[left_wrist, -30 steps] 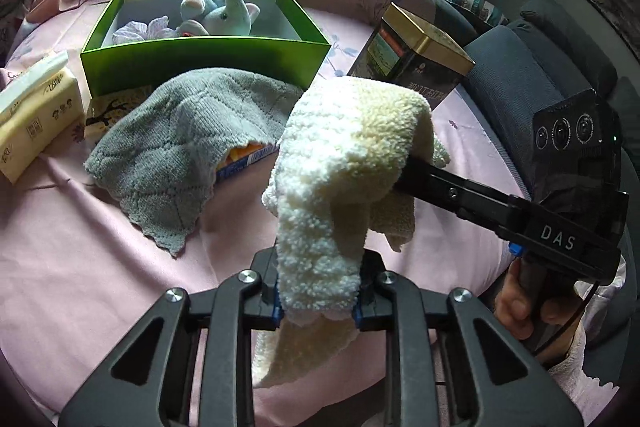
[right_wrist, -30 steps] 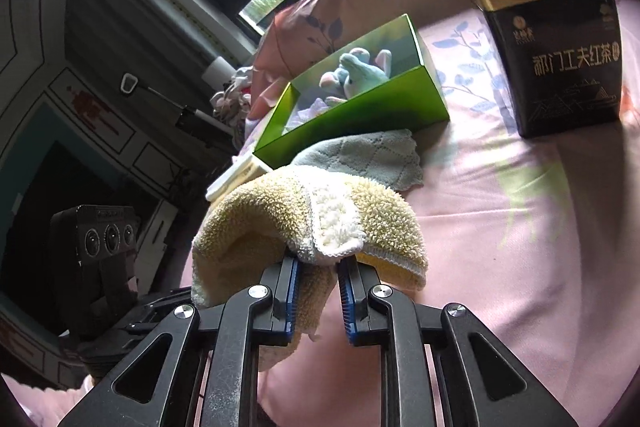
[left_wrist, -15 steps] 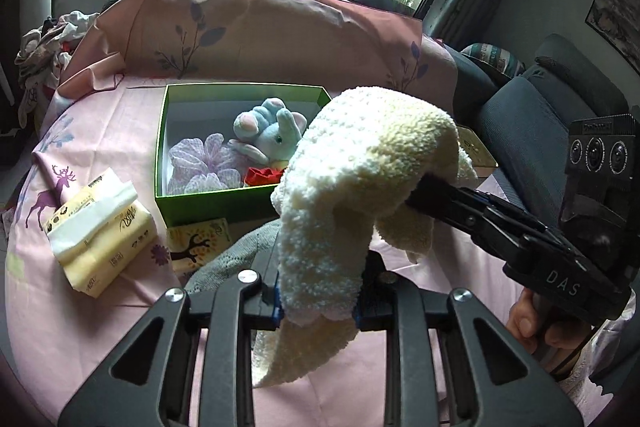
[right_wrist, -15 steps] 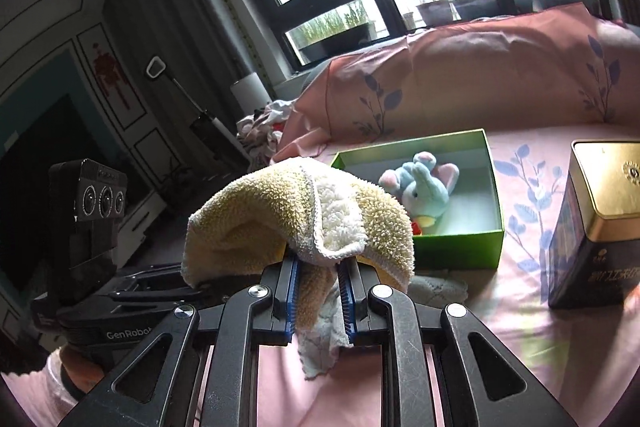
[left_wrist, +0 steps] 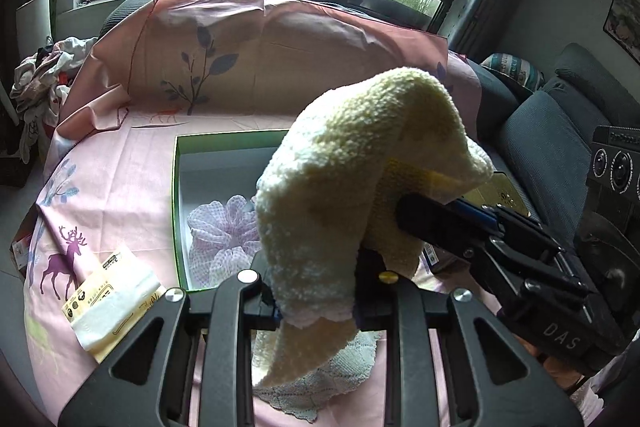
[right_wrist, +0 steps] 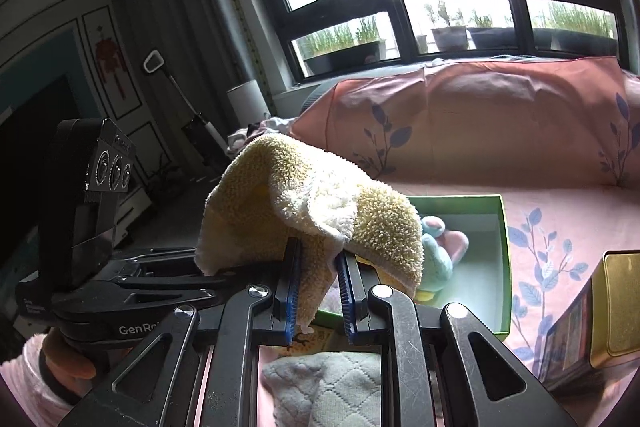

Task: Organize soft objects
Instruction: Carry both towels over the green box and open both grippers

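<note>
I hold the fluffy pale-yellow terry towel (left_wrist: 360,187) clamped in both my left gripper (left_wrist: 316,301) and right gripper (right_wrist: 318,287), lifted above the open green cardboard box (right_wrist: 502,251), so it can drop in beside the plush toy (right_wrist: 438,247).

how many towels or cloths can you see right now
2: a yellow towel held up between both grippers, above the green box, and a grey cloth lying below it. More may be hidden.

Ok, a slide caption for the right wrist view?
Both grippers hold the yellow towel above the green box.
</note>
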A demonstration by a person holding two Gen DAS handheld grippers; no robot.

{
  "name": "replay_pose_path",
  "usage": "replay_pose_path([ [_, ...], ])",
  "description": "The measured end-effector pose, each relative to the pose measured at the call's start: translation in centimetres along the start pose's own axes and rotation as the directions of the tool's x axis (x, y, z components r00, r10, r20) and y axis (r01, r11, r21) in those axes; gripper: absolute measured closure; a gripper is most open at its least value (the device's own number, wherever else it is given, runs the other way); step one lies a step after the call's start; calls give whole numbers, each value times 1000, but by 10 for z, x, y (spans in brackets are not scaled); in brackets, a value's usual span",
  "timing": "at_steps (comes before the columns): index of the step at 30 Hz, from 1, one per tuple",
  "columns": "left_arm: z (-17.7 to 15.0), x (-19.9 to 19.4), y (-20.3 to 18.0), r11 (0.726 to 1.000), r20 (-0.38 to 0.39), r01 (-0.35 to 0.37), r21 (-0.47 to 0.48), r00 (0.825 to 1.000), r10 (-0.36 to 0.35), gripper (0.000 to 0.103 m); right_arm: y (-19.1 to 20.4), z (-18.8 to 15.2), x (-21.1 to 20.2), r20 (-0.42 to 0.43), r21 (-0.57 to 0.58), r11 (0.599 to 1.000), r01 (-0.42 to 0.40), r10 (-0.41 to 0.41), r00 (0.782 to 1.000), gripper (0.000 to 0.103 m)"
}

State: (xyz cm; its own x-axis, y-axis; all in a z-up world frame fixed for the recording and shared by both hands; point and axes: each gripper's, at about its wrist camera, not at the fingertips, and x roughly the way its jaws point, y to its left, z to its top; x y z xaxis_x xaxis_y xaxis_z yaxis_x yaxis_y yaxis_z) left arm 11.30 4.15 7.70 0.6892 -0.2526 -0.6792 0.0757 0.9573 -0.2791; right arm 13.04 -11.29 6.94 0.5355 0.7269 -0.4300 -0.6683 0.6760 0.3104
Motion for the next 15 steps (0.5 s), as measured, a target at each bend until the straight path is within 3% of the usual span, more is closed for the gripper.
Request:
replay_pose_path([
  [15,12,77,23,998,-143,-70,0,987,69,77,-42,-5,64,-107,68,995,68,-61,992,84],
])
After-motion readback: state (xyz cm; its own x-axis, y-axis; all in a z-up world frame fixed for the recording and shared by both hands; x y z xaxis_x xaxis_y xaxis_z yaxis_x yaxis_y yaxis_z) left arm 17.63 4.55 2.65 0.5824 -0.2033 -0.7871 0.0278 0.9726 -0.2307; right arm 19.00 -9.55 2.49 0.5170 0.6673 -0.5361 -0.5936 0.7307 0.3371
